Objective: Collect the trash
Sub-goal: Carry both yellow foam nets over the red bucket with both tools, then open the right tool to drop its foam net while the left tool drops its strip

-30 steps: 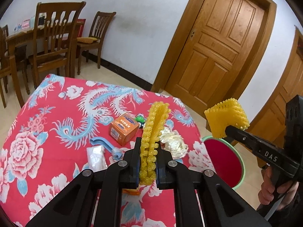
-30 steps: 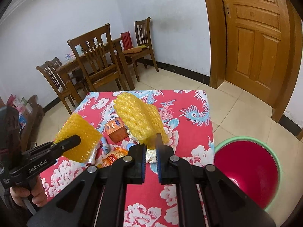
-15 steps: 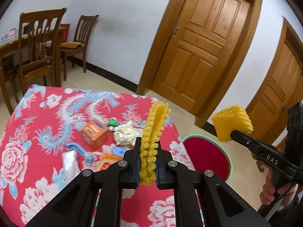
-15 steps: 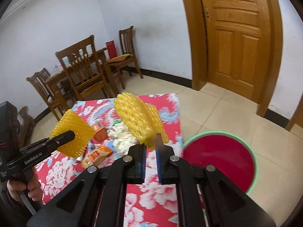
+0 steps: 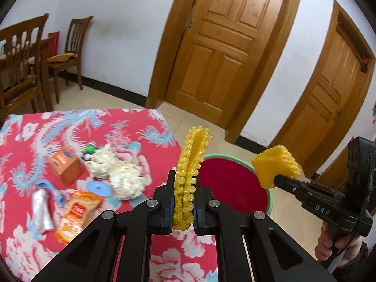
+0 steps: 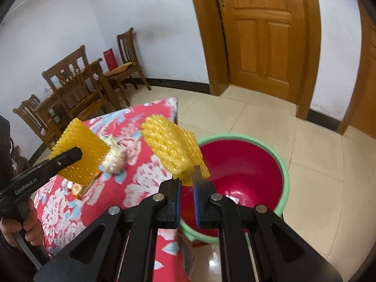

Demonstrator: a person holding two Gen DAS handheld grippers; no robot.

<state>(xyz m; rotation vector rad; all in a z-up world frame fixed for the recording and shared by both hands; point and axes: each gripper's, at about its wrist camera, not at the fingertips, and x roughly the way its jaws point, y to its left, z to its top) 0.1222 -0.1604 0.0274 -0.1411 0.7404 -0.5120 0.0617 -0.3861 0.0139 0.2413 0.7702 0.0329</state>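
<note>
Both grippers have swung away from the table toward the basin (image 6: 279,164), which now fills far more of each view than a second ago. Left gripper (image 5: 184,202): jaws clenched on a yellow foam net (image 5: 191,164), a knobbly mesh sleeve folded flat and standing upright between the pads, held in the air over the table's right edge. Right gripper (image 6: 186,183): its fingertips pinch the lower corner of a second foam net (image 6: 172,150), which fans out upward and to the left, above the basin's near rim. The basin is red inside with a pale green rim and stands on the tiled floor just beside the table. Left wrist view only: the remaining litter on the flowered tablecloth (image 5: 131,122), namely an orange box (image 5: 65,168), crumpled white paper (image 5: 117,171), an orange snack wrapper (image 5: 75,213), a silvery wrapper (image 5: 42,209) and a blue disc (image 5: 99,188). Right wrist view only: the basin's whole bowl, with something small and pale lying low inside it, too blurred to identify.
</note>
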